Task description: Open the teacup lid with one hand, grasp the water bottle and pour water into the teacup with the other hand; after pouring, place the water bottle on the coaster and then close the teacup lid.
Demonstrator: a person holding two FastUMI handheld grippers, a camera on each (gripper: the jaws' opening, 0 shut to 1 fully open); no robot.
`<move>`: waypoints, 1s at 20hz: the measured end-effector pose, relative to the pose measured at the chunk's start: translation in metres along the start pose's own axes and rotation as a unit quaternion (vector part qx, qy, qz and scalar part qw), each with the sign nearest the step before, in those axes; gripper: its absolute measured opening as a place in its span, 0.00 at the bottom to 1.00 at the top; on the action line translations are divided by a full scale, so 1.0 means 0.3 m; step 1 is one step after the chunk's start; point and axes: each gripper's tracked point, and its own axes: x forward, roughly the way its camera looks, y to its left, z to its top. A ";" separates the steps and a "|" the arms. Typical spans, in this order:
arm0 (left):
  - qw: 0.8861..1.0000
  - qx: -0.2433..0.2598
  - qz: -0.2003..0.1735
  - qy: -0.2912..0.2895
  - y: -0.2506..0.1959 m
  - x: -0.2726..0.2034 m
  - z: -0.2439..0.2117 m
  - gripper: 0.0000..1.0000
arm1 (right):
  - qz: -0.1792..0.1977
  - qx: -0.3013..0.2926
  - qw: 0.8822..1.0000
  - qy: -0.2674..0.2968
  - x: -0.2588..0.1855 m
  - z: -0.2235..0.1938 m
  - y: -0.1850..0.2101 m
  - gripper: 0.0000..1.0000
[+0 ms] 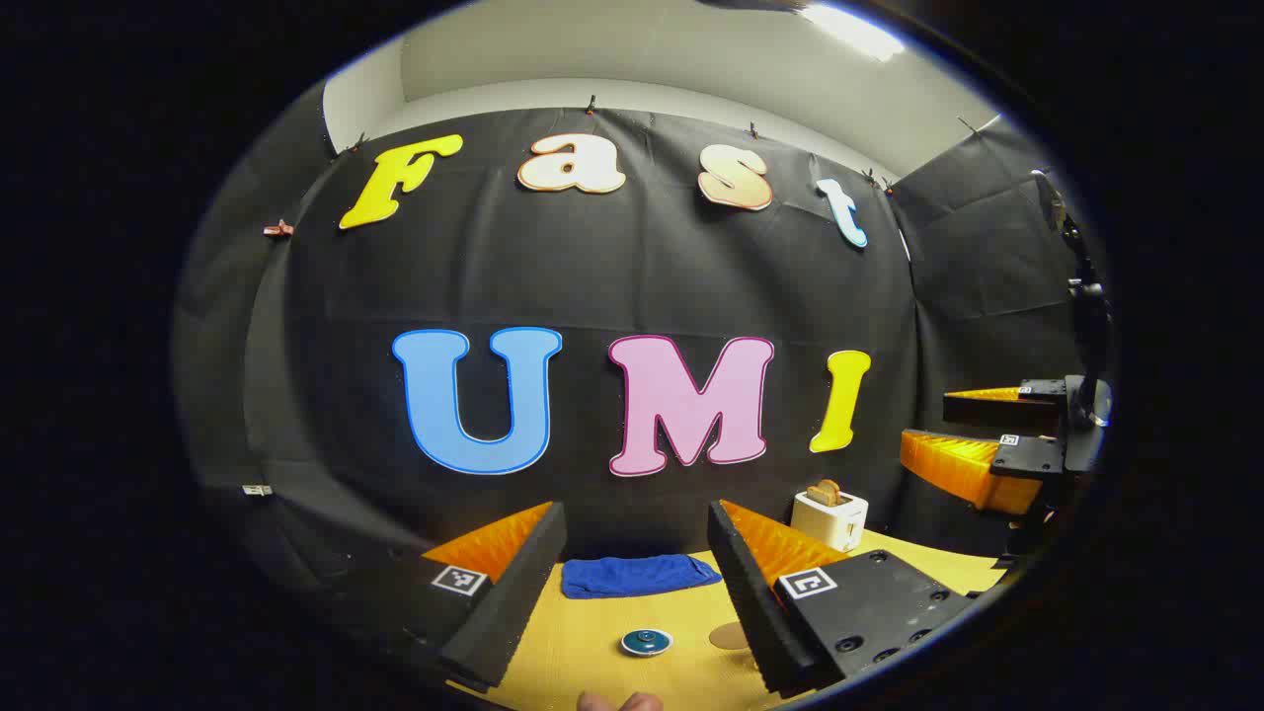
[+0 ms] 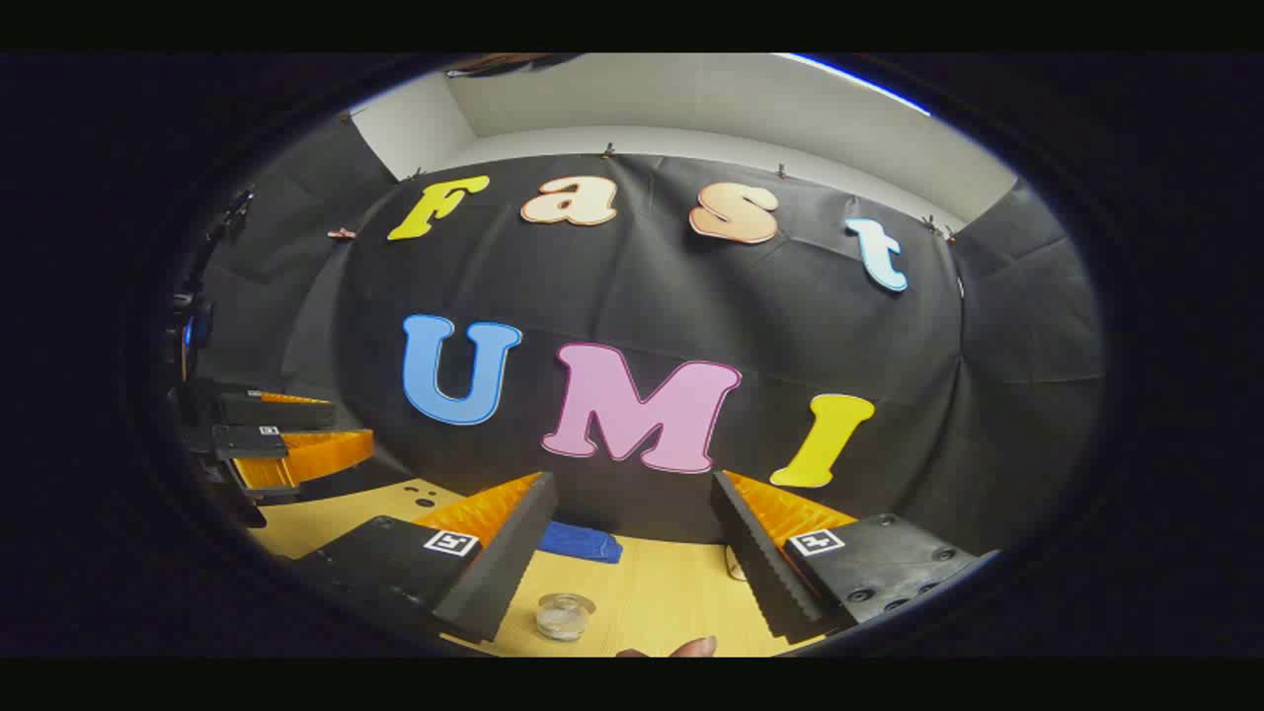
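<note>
In the left gripper view a small round blue lid with a pale knob, the teacup lid (image 1: 647, 643), sits on the yellow table (image 1: 592, 632). A flat brown coaster (image 1: 729, 637) lies just right of it. My left gripper (image 1: 635, 523) hangs open above them, holding nothing. In the right gripper view a small clear glass container (image 2: 565, 615) stands on the table below my right gripper (image 2: 632, 489), which is open and empty. Each gripper appears at the side of the other's view, the right gripper (image 1: 987, 444) and the left gripper (image 2: 286, 444), both raised off the table.
A folded blue cloth (image 1: 637, 575) (image 2: 581, 541) lies at the table's back edge against the black wall. A white toaster (image 1: 829, 516) holding a slice of bread stands at the back right. A person's fingertip (image 1: 617, 702) (image 2: 691, 647) pokes in at the bottom edge.
</note>
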 end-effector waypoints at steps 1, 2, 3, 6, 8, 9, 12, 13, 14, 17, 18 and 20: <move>1.000 0.000 0.000 0.000 -0.002 -0.001 -0.004 0.92 | 0.001 0.000 1.000 0.001 0.001 -0.002 0.001 0.96; 1.000 0.000 0.000 0.001 -0.002 -0.002 -0.003 0.92 | 0.003 0.000 1.000 0.003 0.002 -0.005 0.002 0.96; 1.000 0.000 0.000 0.003 -0.003 -0.003 -0.002 0.92 | 0.003 0.000 1.000 0.004 0.003 -0.010 0.005 0.96; 1.000 0.000 -0.005 0.005 -0.005 -0.001 -0.002 0.92 | 0.002 0.001 1.000 0.003 0.008 -0.005 0.005 0.96; 1.000 0.001 -0.006 0.004 -0.005 0.003 0.001 0.92 | 0.003 0.001 1.000 0.002 0.009 -0.002 0.010 0.98; 1.000 0.001 -0.006 0.004 -0.005 0.002 -0.001 0.92 | 0.004 -0.001 1.000 0.001 0.008 0.000 0.012 0.98; 1.000 0.001 -0.009 0.005 -0.006 0.008 -0.003 0.92 | 0.005 -0.001 1.000 -0.001 0.010 0.003 0.013 0.96; 1.000 0.001 -0.009 0.005 -0.004 0.014 -0.006 0.92 | 0.006 0.001 1.000 -0.001 0.009 -0.003 0.012 0.96; 1.000 0.001 -0.008 0.005 -0.004 0.018 -0.007 0.92 | 0.005 0.001 1.000 0.000 0.011 -0.004 0.012 0.96; 1.000 -0.004 -0.010 0.009 -0.005 0.021 -0.024 0.92 | 0.009 0.000 1.000 0.003 0.009 -0.019 0.016 0.96; 1.000 -0.003 -0.011 0.010 -0.005 0.028 -0.033 0.92 | 0.011 0.000 1.000 0.002 0.009 -0.021 0.018 0.96; 1.000 0.000 -0.012 0.017 -0.008 0.046 -0.078 0.92 | 0.016 0.000 1.000 0.009 0.012 -0.063 0.028 0.98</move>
